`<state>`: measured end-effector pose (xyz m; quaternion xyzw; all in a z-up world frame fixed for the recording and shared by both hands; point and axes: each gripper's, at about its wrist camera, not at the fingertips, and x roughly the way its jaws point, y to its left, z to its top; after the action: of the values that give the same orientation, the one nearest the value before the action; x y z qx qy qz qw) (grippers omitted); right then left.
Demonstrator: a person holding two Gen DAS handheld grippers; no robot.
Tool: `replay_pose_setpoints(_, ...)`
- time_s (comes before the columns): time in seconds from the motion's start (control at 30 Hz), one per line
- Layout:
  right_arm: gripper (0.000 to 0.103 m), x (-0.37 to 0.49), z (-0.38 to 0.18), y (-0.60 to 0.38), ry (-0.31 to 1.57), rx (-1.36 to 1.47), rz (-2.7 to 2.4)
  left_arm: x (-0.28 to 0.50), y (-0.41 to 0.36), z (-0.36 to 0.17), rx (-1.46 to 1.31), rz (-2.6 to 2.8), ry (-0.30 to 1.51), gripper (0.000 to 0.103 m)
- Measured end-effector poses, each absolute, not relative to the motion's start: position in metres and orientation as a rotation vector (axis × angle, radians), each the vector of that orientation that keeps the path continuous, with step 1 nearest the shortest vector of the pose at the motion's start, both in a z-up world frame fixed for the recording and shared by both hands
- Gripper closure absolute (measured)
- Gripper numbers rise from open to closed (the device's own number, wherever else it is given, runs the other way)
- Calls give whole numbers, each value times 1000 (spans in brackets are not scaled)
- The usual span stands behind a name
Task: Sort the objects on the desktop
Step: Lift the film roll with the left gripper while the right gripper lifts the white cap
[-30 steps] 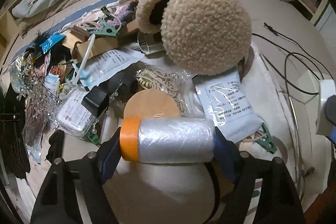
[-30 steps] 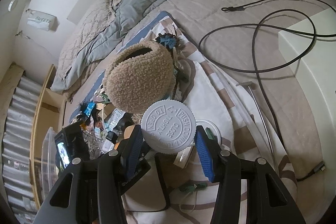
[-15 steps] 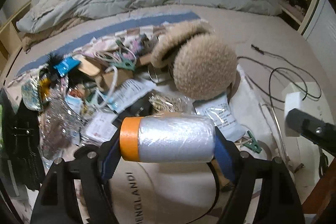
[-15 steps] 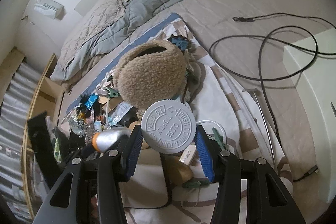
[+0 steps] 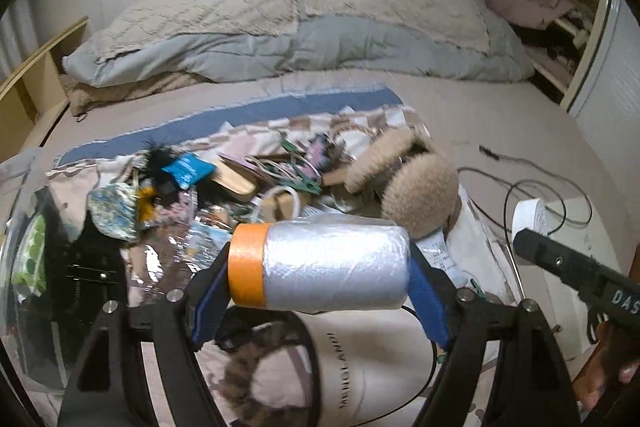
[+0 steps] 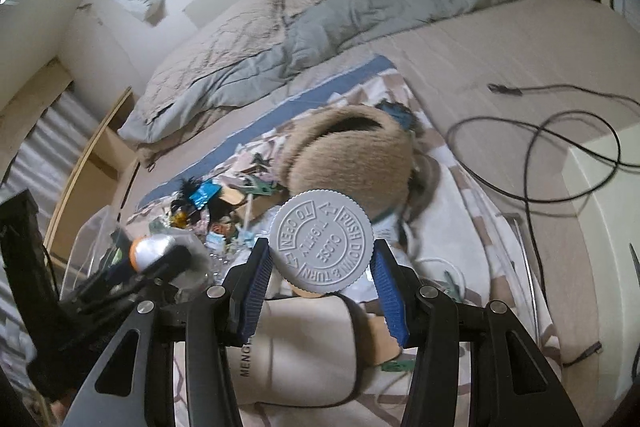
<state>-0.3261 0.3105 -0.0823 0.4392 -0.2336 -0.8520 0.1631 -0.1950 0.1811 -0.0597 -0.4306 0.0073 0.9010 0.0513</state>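
Observation:
My left gripper [image 5: 318,281] is shut on a roll of clear film with an orange band [image 5: 320,265], held sideways above the bed. It also shows in the right wrist view [image 6: 154,247] at the left. My right gripper [image 6: 320,269] is shut on a white bottle with a ribbed child-proof cap [image 6: 322,241], held above a beige cap [image 6: 296,351]. The bottle shows in the left wrist view [image 5: 530,213] at the right. A heap of small objects [image 5: 224,183] lies on a checked cloth [image 5: 280,137] below both grippers.
Fluffy tan earmuffs [image 5: 416,193] lie right of the heap, also in the right wrist view [image 6: 352,151]. A black cable [image 6: 560,155] loops on the mattress at the right. A clear plastic bin [image 5: 28,267] stands at the left. Pillows and a grey duvet [image 5: 288,47] lie behind.
Both grippers have risen and pulled back from the heap with their loads. The earmuffs and clutter look smaller and farther. The right gripper has come into the left wrist view.

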Motion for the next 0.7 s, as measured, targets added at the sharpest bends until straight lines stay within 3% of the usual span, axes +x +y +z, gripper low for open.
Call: replay_pose_setpoints(0.7, 52, -310, -21, 235, -462, 1002, -2373, -145, 53, 17, -1087, 2950, 11, 24)
